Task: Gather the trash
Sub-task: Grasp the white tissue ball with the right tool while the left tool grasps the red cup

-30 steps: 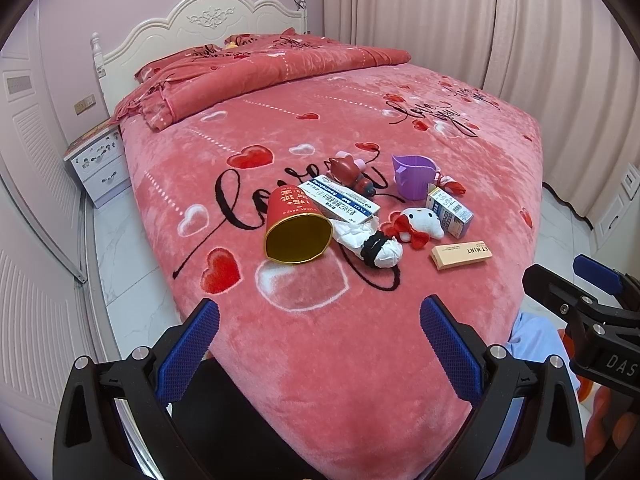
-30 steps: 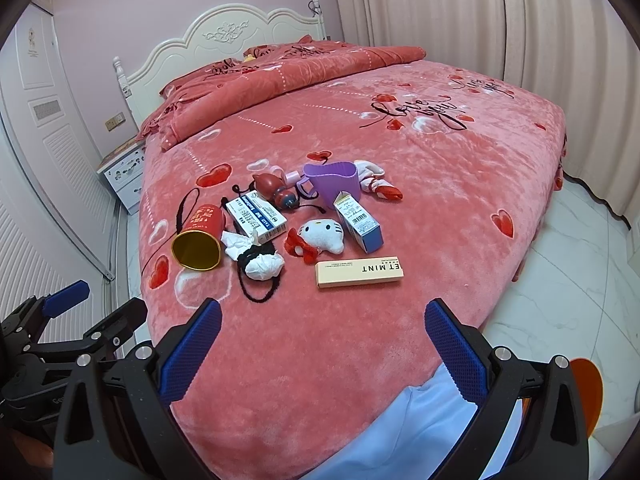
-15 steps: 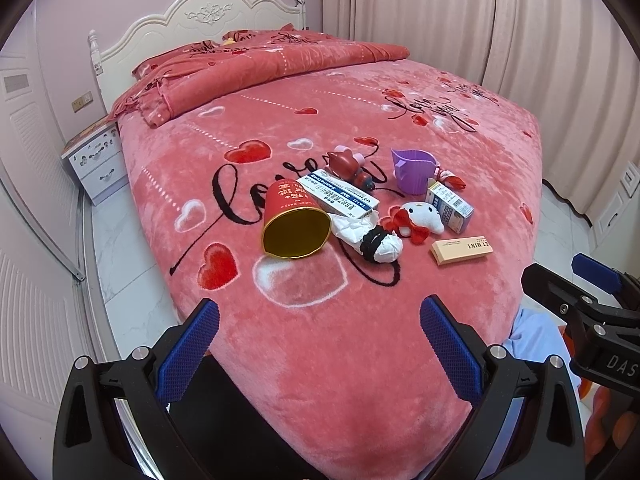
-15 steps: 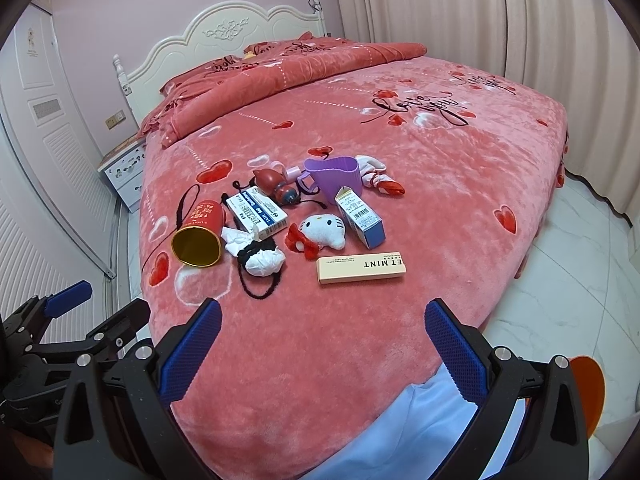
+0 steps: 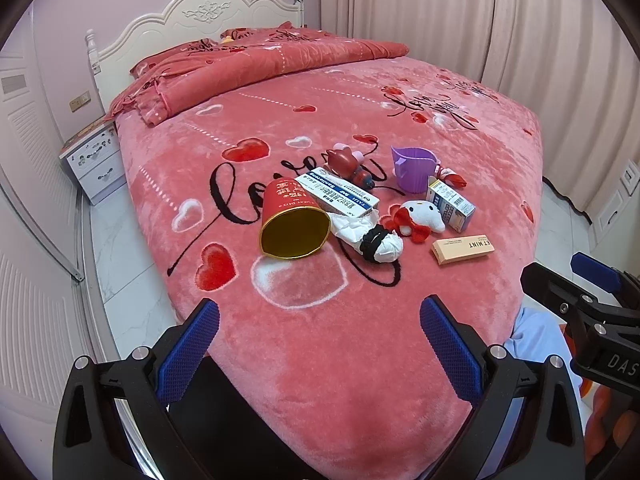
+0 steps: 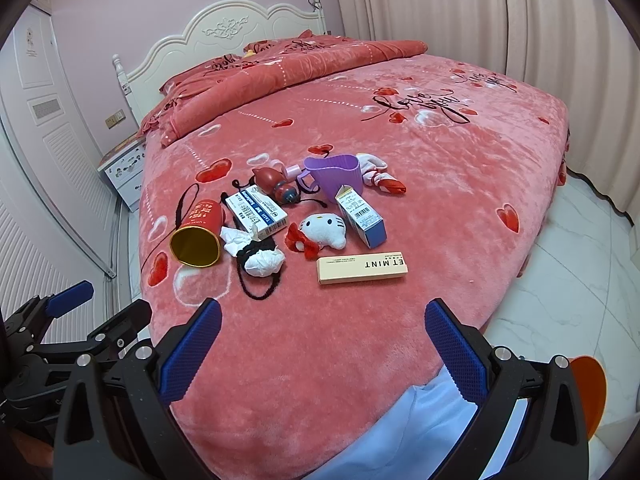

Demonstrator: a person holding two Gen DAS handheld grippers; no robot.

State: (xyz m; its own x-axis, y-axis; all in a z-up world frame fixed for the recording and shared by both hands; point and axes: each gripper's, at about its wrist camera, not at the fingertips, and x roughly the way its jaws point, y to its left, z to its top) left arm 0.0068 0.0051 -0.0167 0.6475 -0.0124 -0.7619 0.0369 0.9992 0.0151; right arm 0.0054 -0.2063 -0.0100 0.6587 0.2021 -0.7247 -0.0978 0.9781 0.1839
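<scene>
A cluster of items lies on the pink bed (image 5: 320,340): a red paper cup (image 5: 294,224) on its side, a blue-white box (image 5: 338,198), a crumpled tissue with a black hair tie (image 5: 376,242), a beige mint box (image 5: 464,249), a small blue-white carton (image 5: 450,202). In the right wrist view I see the cup (image 6: 198,232), tissue (image 6: 262,258), mint box (image 6: 362,270) and carton (image 6: 362,216). My left gripper (image 5: 318,338) and right gripper (image 6: 322,342) are both open and empty, over the near bed edge, short of the items.
A Hello Kitty plush (image 5: 424,214), a purple cup (image 5: 412,168), a red toy (image 5: 348,164) and a pink-red cloth (image 6: 380,176) lie among the items. A folded duvet (image 5: 260,64) is at the headboard. A nightstand (image 5: 94,164) stands left. Curtains (image 5: 520,40) hang right.
Both grippers have moved slightly closer to the bed; the items appear a little nearer. Nothing on the bed has moved.
</scene>
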